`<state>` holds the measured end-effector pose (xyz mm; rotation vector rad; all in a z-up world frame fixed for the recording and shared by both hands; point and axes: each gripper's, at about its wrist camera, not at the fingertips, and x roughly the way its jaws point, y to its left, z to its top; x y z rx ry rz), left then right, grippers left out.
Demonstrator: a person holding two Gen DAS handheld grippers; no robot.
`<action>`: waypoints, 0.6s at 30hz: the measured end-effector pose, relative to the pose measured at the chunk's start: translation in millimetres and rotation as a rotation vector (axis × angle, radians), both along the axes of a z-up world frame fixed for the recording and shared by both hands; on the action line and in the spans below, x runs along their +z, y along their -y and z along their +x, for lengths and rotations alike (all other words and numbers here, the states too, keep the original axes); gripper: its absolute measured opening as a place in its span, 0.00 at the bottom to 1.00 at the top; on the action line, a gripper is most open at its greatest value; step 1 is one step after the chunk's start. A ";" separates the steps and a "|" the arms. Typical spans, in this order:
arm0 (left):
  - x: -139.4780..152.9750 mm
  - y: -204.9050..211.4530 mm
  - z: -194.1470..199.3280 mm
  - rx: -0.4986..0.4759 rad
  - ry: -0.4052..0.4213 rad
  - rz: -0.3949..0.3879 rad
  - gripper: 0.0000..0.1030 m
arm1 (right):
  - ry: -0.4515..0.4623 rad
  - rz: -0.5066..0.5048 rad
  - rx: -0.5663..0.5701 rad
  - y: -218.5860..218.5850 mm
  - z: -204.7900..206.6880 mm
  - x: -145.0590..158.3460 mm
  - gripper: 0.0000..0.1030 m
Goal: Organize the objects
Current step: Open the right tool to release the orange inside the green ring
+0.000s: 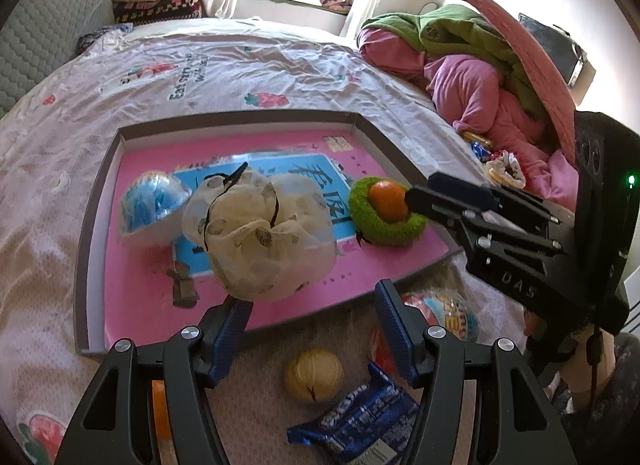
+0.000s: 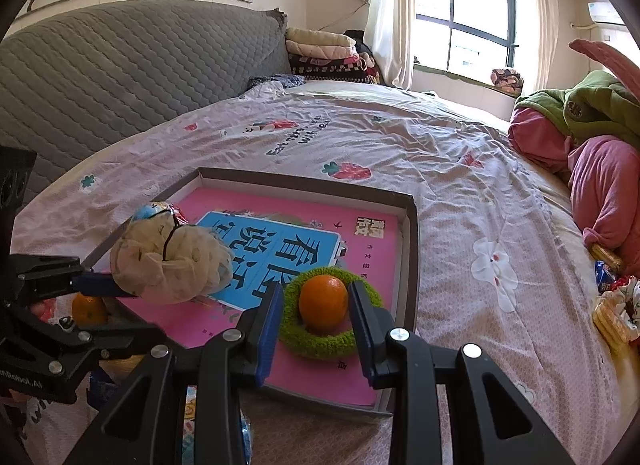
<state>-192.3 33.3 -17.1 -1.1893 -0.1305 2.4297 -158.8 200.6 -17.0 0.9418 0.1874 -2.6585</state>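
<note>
A shallow cardboard tray (image 1: 96, 225) (image 2: 412, 249) with a pink and blue book as its floor lies on the bed. An orange (image 2: 323, 303) (image 1: 386, 201) sits in a green fuzzy ring (image 2: 320, 345) (image 1: 372, 225) at the tray's near right. My right gripper (image 2: 316, 305) (image 1: 416, 195) has narrow jaws on either side of the orange, with green showing between the left pad and the fruit. A cream gauzy bundle (image 1: 260, 233) (image 2: 172, 261) rests just past my left gripper (image 1: 312, 305), which is open; only the left fingertip (image 1: 240, 309) touches it.
A blue foil ball (image 1: 152, 205) lies in the tray's left part. On the sheet near me are a yellowish ball (image 1: 314, 375), a blue snack packet (image 1: 360, 421), a printed ball (image 1: 452, 313) and a second orange (image 2: 90, 309). Pink and green bedding (image 1: 472, 77) is heaped at the right.
</note>
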 end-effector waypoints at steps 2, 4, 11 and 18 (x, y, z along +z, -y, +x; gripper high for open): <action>0.5 1.6 3.4 0.002 -0.006 0.001 0.63 | -0.002 -0.005 0.000 -0.8 0.1 2.1 0.33; 2.0 2.7 6.1 0.002 -0.009 -0.007 0.63 | -0.007 -0.007 -0.001 -1.1 1.1 4.0 0.33; 6.2 10.8 10.6 0.015 0.001 0.003 0.63 | -0.011 -0.007 0.004 0.9 2.4 6.8 0.33; 8.6 21.1 15.8 0.038 0.007 0.004 0.63 | 0.000 -0.006 0.001 1.1 2.3 7.2 0.36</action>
